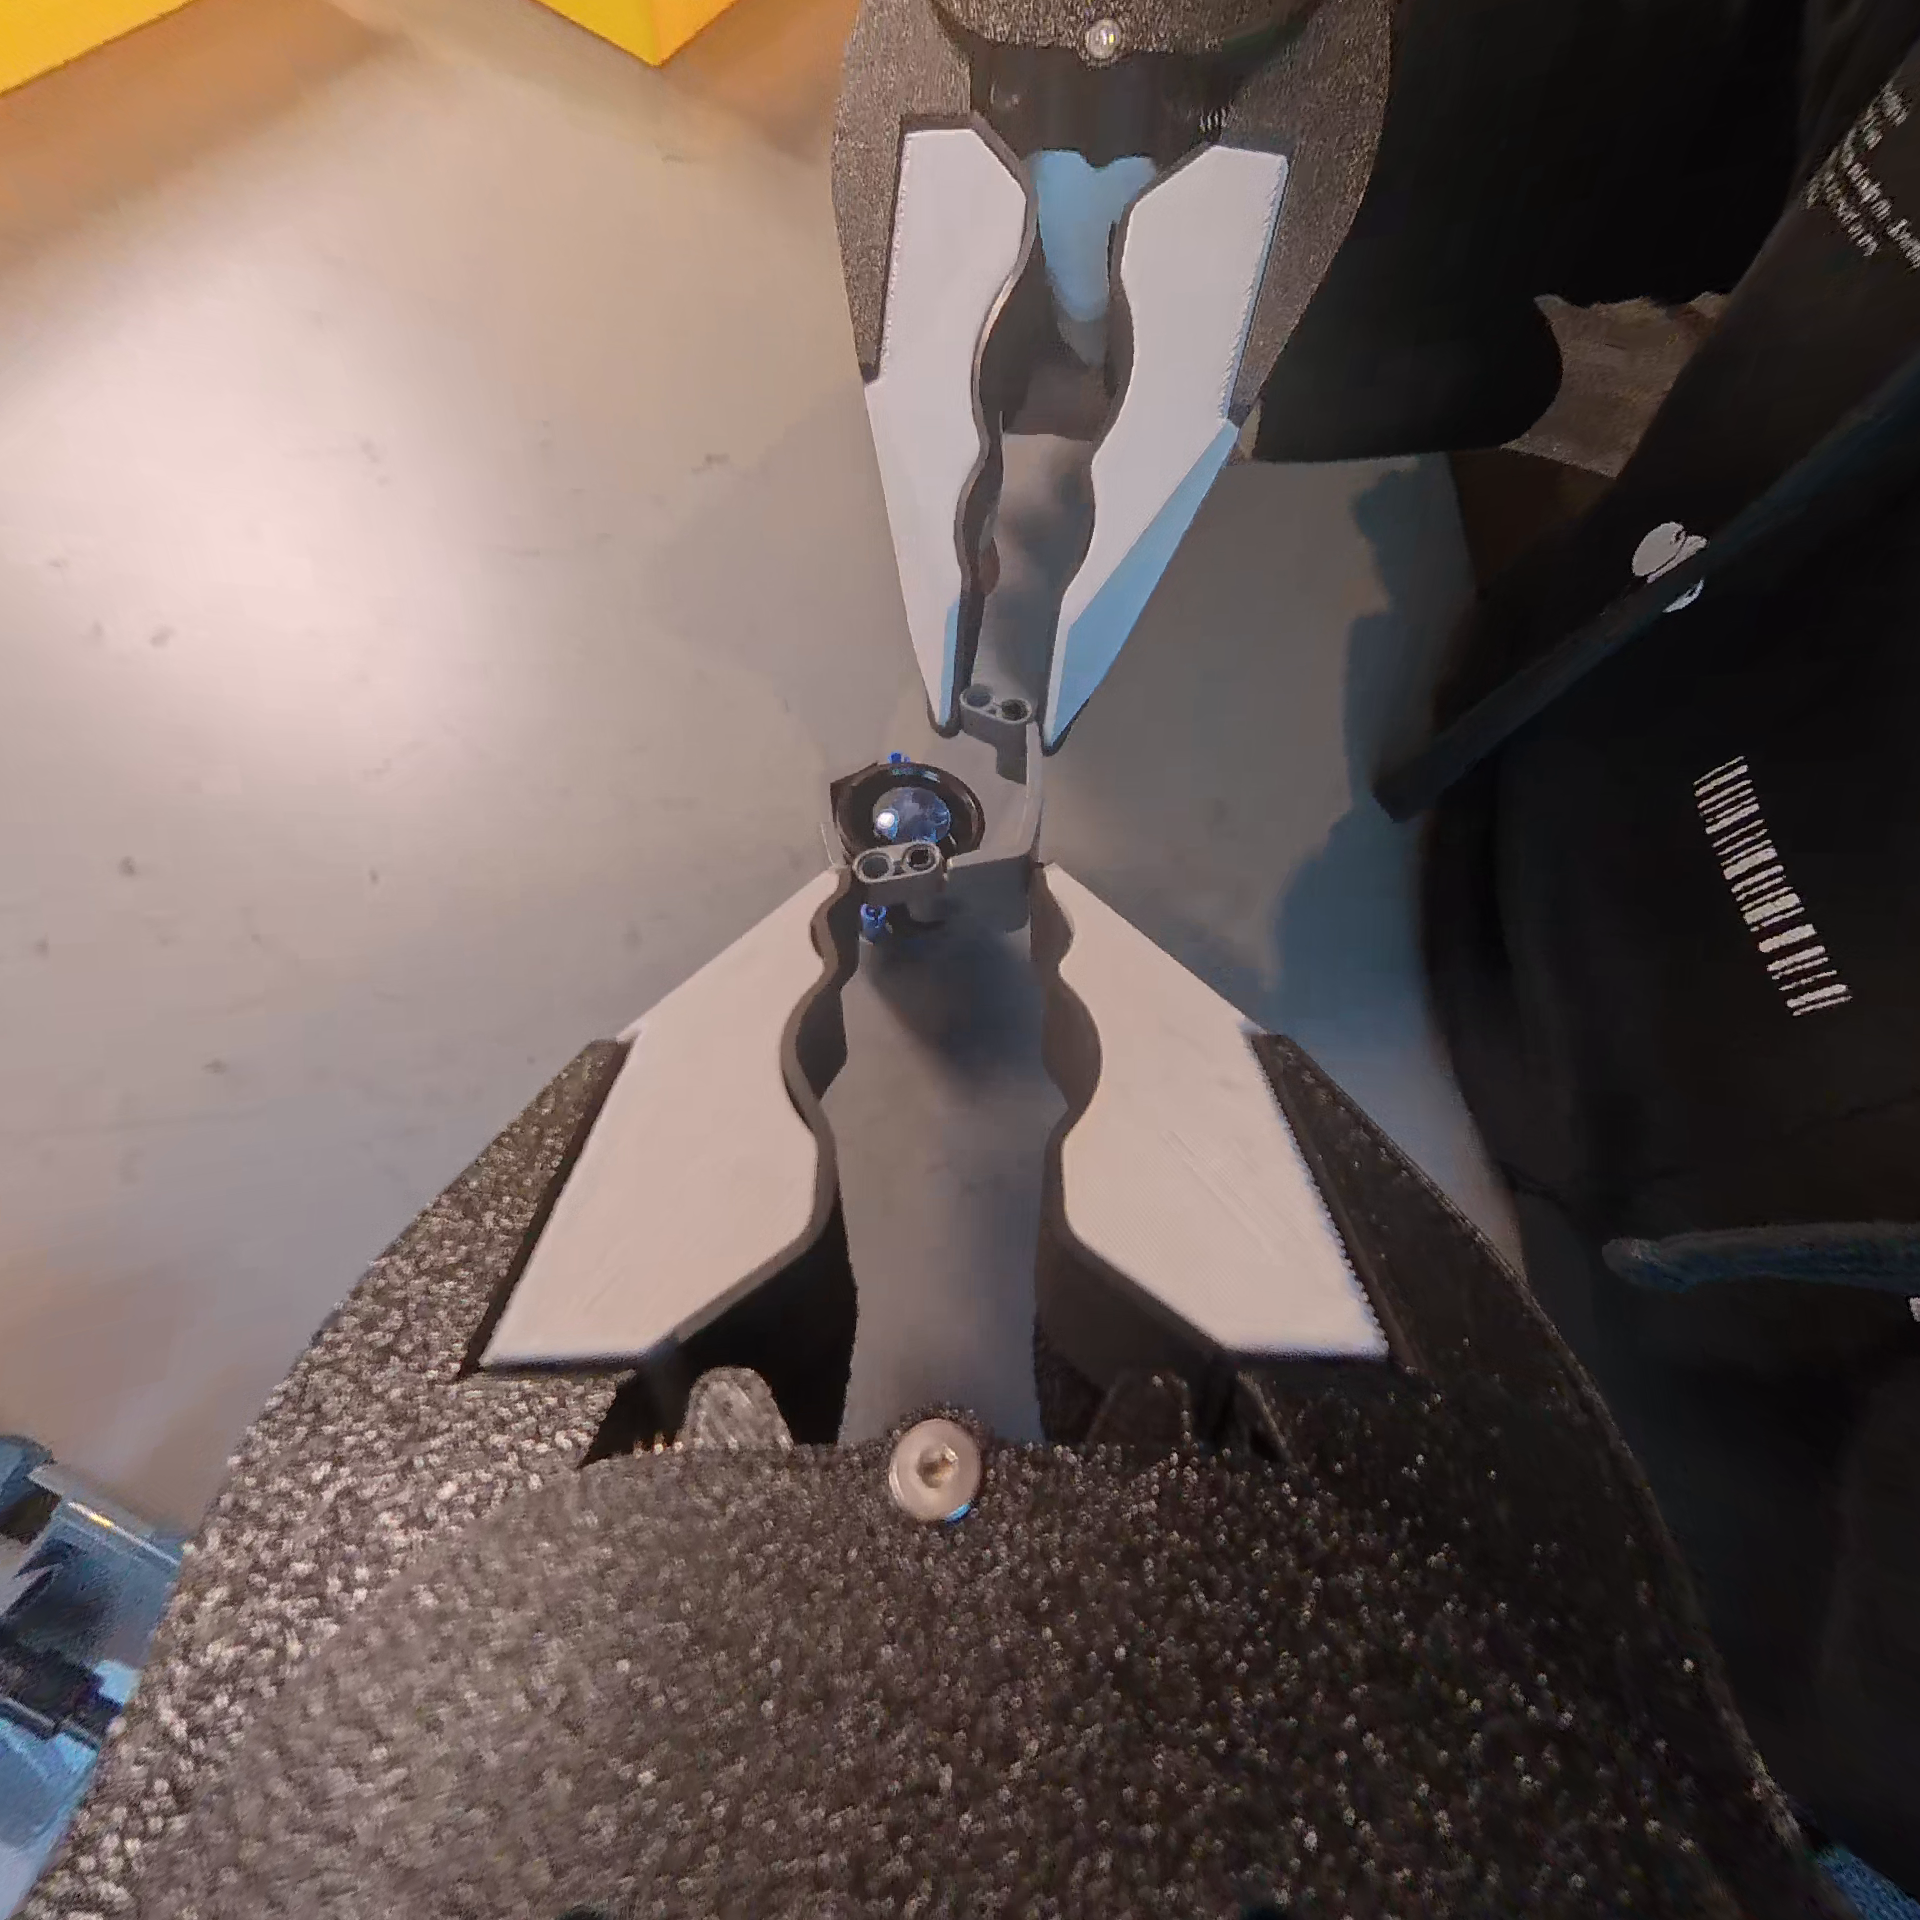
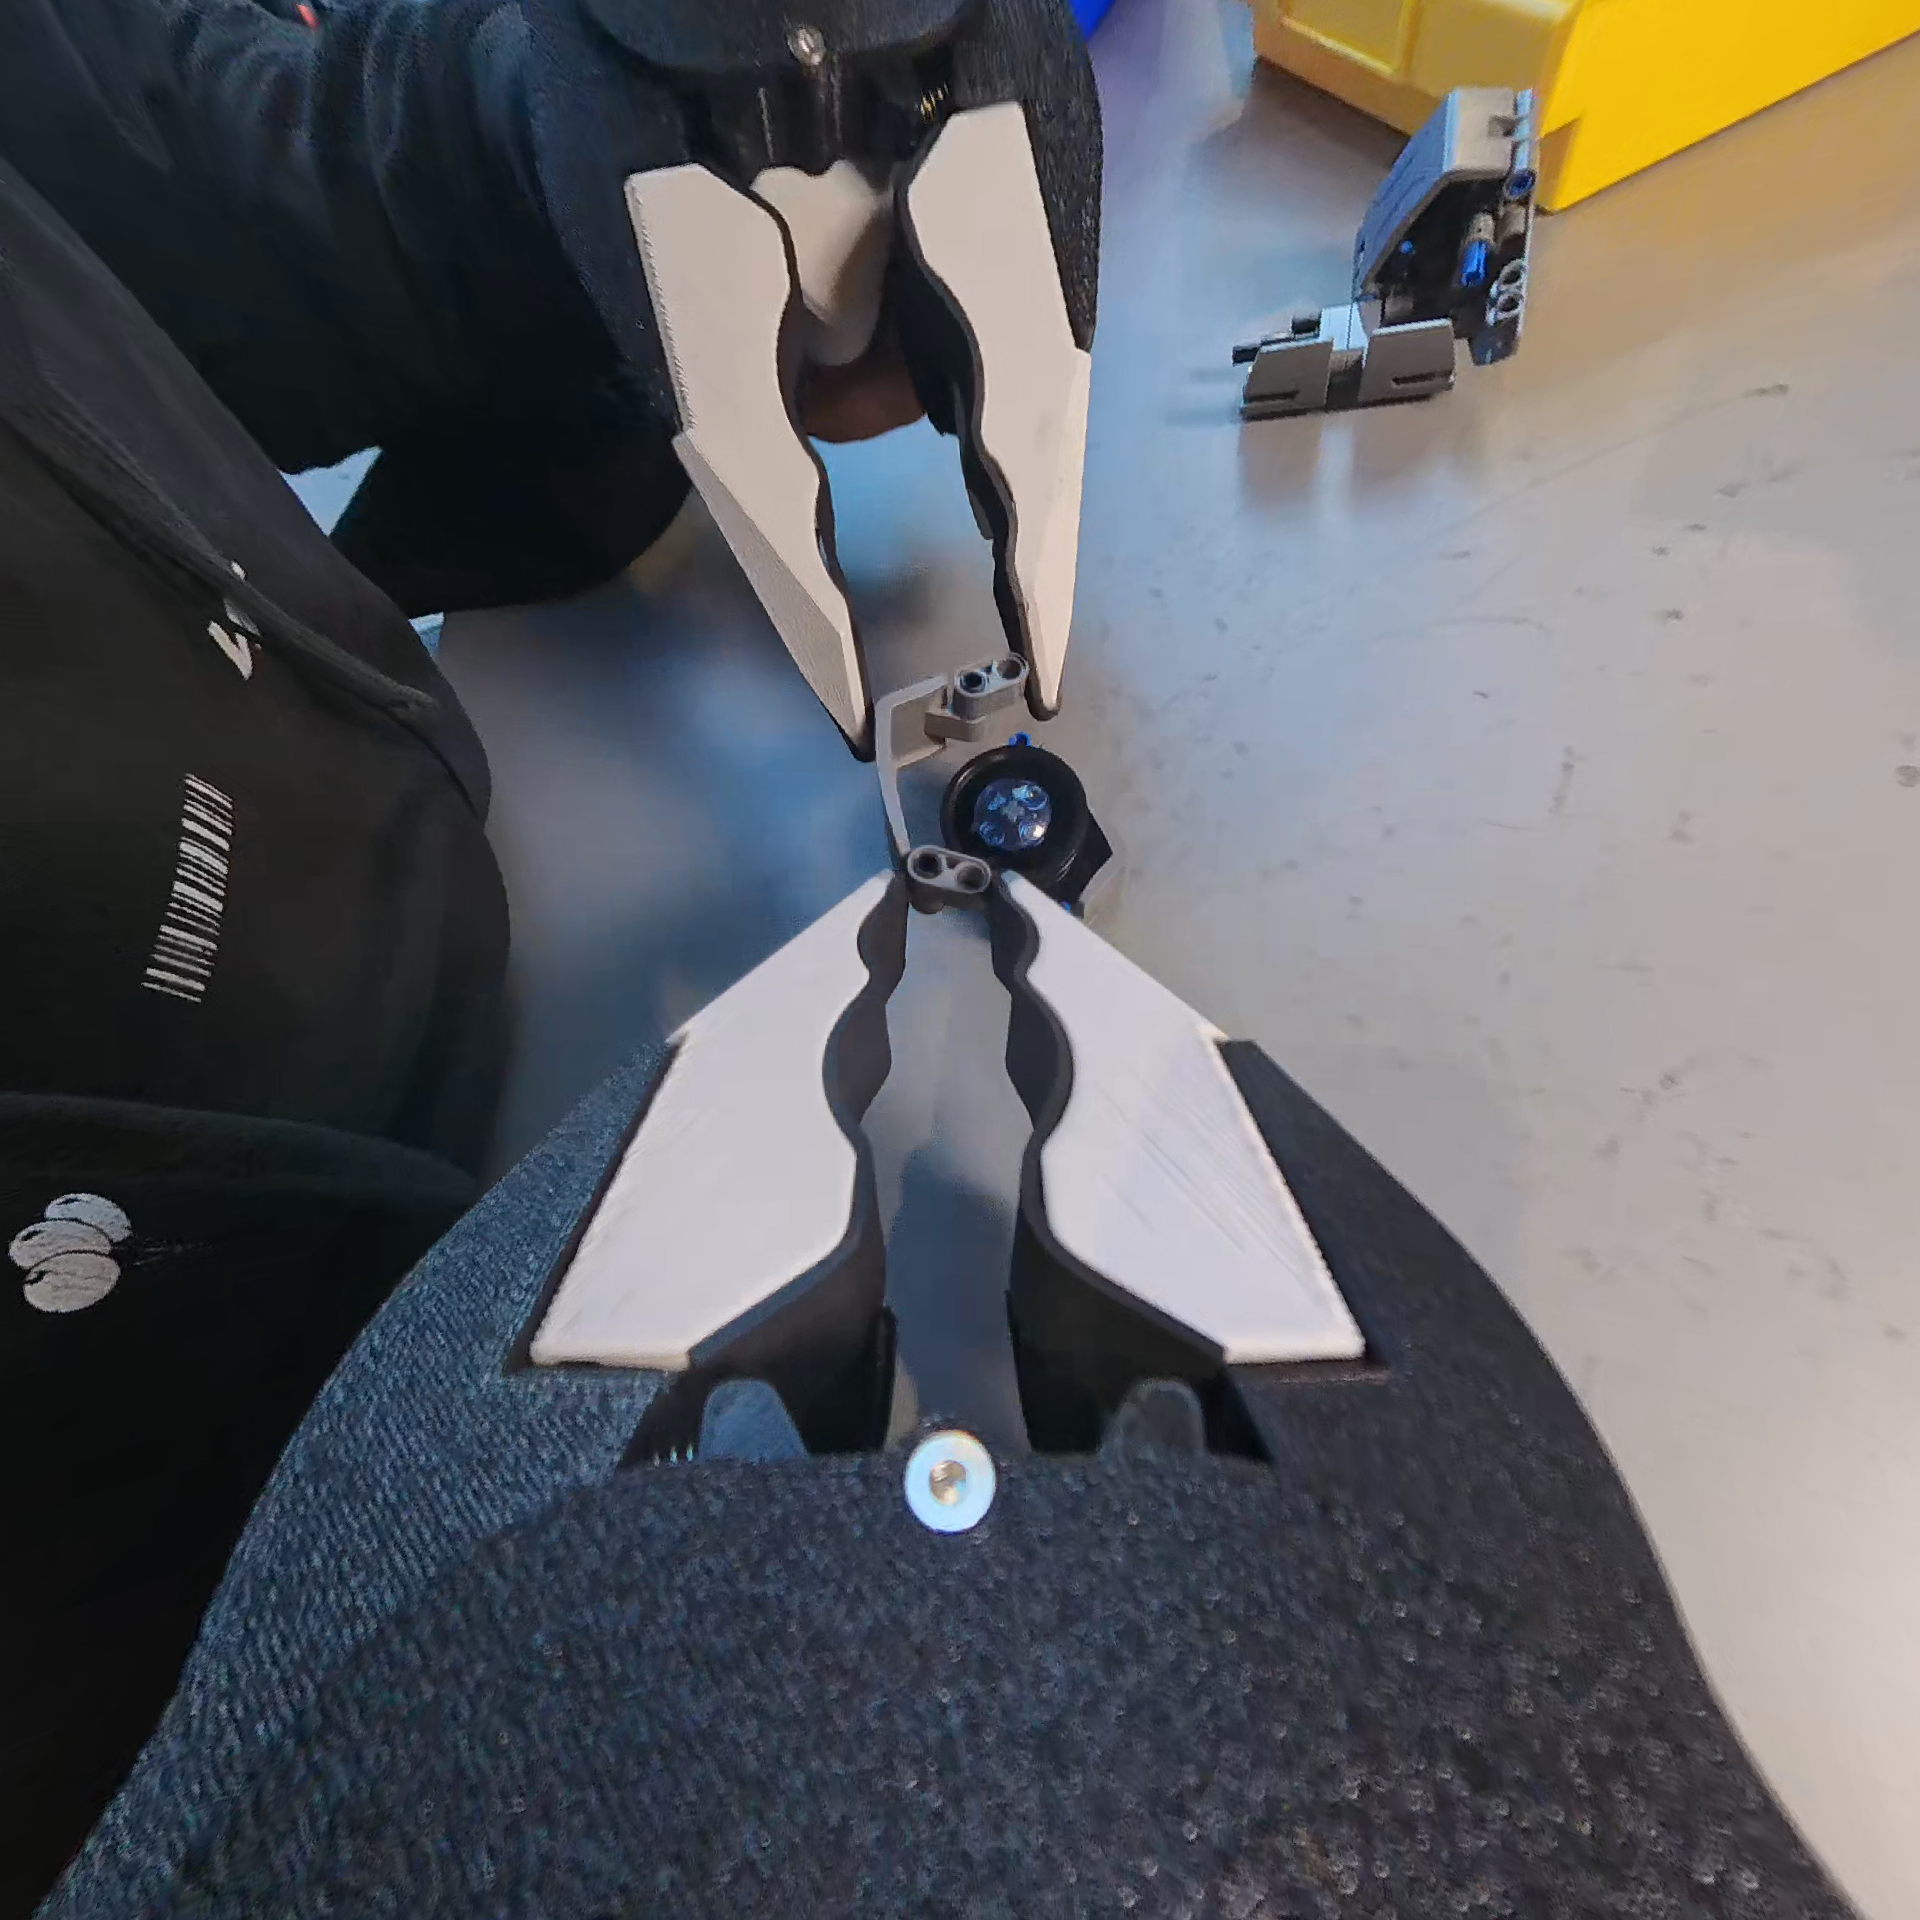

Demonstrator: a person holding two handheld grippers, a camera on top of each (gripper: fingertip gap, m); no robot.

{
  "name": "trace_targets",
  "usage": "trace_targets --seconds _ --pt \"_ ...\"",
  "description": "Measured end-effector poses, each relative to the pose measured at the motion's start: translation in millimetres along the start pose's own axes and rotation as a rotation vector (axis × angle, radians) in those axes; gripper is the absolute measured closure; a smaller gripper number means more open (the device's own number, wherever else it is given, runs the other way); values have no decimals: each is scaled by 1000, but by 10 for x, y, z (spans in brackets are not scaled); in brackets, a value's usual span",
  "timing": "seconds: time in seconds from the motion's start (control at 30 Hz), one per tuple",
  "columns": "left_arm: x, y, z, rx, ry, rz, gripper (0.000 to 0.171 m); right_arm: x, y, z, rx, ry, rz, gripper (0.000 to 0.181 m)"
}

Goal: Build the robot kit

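Observation:
My two grippers face each other over a grey table point(image 1: 416, 623) and hold one small brick-built piece between them. It is a curved light grey panel point(image 2: 891, 764) with a dark grey two-hole connector at each end and a black round part with a clear blue centre point(image 2: 1013, 812). My left gripper point(image 1: 937, 873) is shut across one connector point(image 1: 899, 860) and the panel edge. My right gripper point(image 2: 948, 883) is shut on the other connector point(image 2: 948, 871). The right gripper point(image 1: 997, 722) shows at the top of the left wrist view, and the left gripper point(image 2: 951, 712) at the top of the right wrist view.
A larger grey and black brick-built assembly point(image 2: 1403, 270) lies on the table point(image 2: 1558, 831) near a yellow bin point(image 2: 1662, 83). The bin's corner point(image 1: 623, 21) shows in the left wrist view. A person in black clothing point(image 2: 208, 727) sits close beside the grippers. A blurred grey part point(image 1: 52, 1558) lies at lower left. The tips of both grippers are at nearly the same place.

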State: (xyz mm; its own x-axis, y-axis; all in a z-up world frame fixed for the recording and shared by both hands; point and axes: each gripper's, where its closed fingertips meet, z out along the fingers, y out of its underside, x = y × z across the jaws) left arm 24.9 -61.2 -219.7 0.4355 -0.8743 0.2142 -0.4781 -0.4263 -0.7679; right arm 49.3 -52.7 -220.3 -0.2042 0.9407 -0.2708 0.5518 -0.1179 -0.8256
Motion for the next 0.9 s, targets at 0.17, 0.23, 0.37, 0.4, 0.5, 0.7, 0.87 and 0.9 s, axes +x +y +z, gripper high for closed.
trace_targets --seconds 0.17,0.23,0.37,0.4,0.5,0.7,0.87,0.9 --pt "-14 16 19 -53 -63 54 140 41 72 28 -48 41 -18 166" --pt "-29 11 18 -57 -82 70 140 62 64 24 -51 59 -26 165" --pt "-61 33 22 -60 -109 85 140 84 31 7 -48 85 -47 165" --pt "-67 43 28 -61 -110 82 140 90 32 6 -50 87 -47 164" --pt "-84 54 39 -50 -111 69 140 117 48 18 -55 94 -48 164" --pt "-101 62 22 -52 -119 70 140 147 51 26 -41 75 -20 164" --pt "-92 67 9 -44 -109 55 140 137 40 41 -47 55 -29 164" --pt "-92 66 10 -40 -107 53 140 136 38 43 -49 54 -32 164"
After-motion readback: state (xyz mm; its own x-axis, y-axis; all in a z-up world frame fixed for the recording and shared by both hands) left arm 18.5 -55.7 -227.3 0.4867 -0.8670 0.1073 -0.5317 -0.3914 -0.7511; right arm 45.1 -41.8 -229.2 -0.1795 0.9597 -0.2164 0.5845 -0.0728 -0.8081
